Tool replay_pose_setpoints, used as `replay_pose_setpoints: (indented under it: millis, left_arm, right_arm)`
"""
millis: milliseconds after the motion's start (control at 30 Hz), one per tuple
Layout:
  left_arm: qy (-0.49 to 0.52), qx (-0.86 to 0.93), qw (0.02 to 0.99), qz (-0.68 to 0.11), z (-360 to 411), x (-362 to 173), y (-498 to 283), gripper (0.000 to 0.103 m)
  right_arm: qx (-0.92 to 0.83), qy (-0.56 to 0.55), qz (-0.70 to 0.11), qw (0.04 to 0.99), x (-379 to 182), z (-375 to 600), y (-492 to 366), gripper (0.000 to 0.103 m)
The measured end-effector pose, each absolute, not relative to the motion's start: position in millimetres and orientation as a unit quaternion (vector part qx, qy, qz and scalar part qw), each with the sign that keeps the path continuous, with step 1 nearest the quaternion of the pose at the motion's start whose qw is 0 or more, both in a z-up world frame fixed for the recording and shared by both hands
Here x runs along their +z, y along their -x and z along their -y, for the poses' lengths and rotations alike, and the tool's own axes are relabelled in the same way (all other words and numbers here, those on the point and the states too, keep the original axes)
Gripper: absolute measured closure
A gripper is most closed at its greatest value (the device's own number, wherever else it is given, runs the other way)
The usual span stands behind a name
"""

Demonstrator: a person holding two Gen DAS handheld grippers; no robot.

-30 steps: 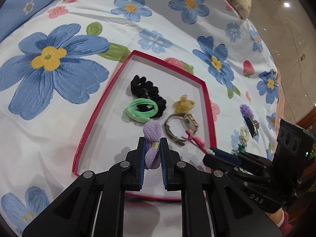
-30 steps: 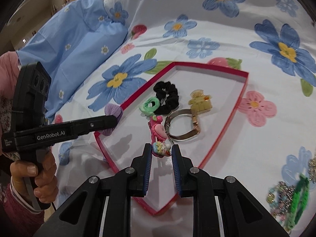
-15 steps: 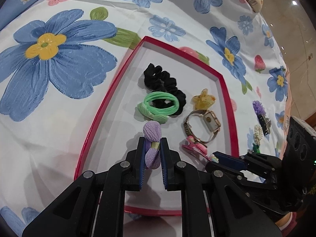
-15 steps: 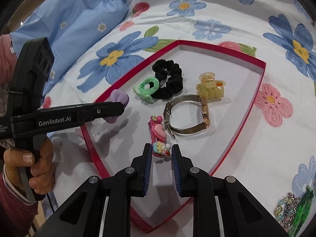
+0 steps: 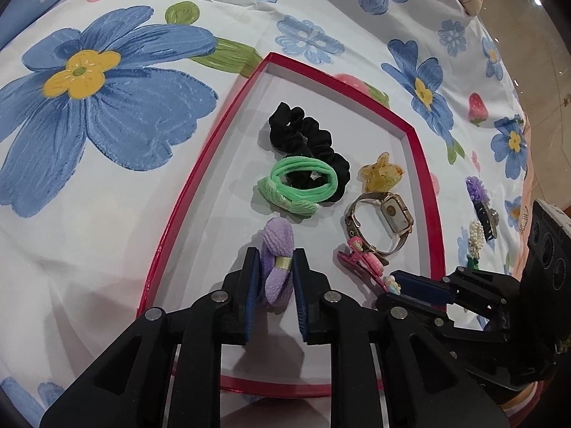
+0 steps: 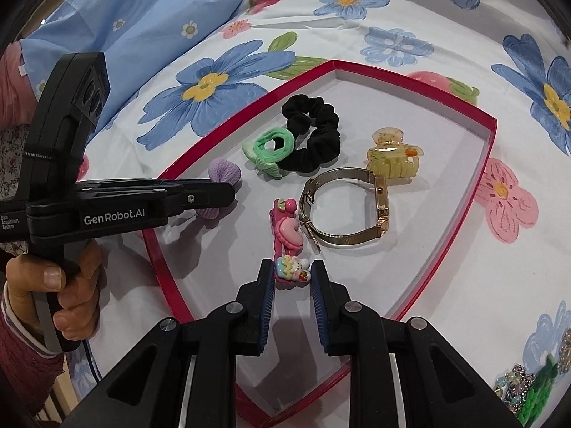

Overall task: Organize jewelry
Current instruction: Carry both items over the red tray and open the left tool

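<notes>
A bed sheet [image 5: 117, 114] printed with large blue flowers lies beneath and all around both grippers, with a blue pillow [image 6: 142, 18] beyond the left gripper. On the sheet sits a shallow red-rimmed tray [image 5: 185, 196] with a white floor, and both grippers point down into its near end.

The left gripper [image 5: 274, 281], held in a hand [image 6: 67, 292] with a dark red sleeve, carries the white lettering "GenRobot.AI" on its side, with smaller print that seems to read "Data Acquisition System". Its jaws have just been opening, and the purple fabric hair tie [image 5: 276, 267] with a gold band sits between them, resting on the tray floor; the pads look slack against it, so the tie appears released. The right gripper [image 6: 293, 278] has its pads on either side of the tail end of a pink character hair clip [image 6: 287, 228], which lies on the tray floor; whether the pads press on it I cannot tell.

Just ahead of the right gripper lies a gold mesh-band watch [image 6: 349, 210], touching the clip. Beyond it are a yellow translucent claw clip [image 6: 392, 157] and a black scrunchie [image 5: 307, 142], with a green hair tie [image 5: 299, 185] overlapping the scrunchie, straight ahead of the left gripper. Off the tray, to the right of the right gripper, a small heap of beaded pieces [image 6: 528, 385] rests on the sheet.
</notes>
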State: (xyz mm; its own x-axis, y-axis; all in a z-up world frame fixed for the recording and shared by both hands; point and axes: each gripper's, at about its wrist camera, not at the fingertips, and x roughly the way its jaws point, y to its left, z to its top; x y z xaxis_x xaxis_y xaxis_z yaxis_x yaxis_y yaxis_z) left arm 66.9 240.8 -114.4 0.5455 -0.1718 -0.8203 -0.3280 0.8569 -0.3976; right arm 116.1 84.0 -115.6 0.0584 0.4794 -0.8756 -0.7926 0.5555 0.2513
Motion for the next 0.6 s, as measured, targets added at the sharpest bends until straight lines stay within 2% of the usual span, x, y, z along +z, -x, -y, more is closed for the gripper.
replay_pose_setpoints:
  millis: [67, 233, 333, 467, 600]
  left_arm:
    - [0.266, 0.050, 0.837, -0.475, -241.2, -113.2, -67.0, 0.076]
    - [0.265, 0.053, 0.840, -0.471, -240.4, -107.7, -64.2, 0.069]
    - [0.263, 0.056, 0.842, -0.468, -241.3, -103.4, -61.0, 0.066]
    - [0.266, 0.061, 0.844, -0.461, -243.8, -96.9, -55.0, 0.064]
    - [0.266, 0.064, 0.846, -0.458, -243.3, -90.4, -49.0, 0.064]
  right_arm:
    - [0.447, 0.154, -0.521, 0.711, -115.8, -84.7, -116.0, 0.080]
    - [0.446, 0.153, -0.525, 0.709, -116.0, -86.0, -116.6, 0.080]
    - [0.445, 0.152, -0.527, 0.708, -116.2, -85.9, -116.8, 0.080]
    - [0.449, 0.146, -0.529, 0.705, -114.4, -85.4, -115.4, 0.069]
    - [0.449, 0.144, -0.526, 0.708, -111.0, -83.4, -111.0, 0.068]
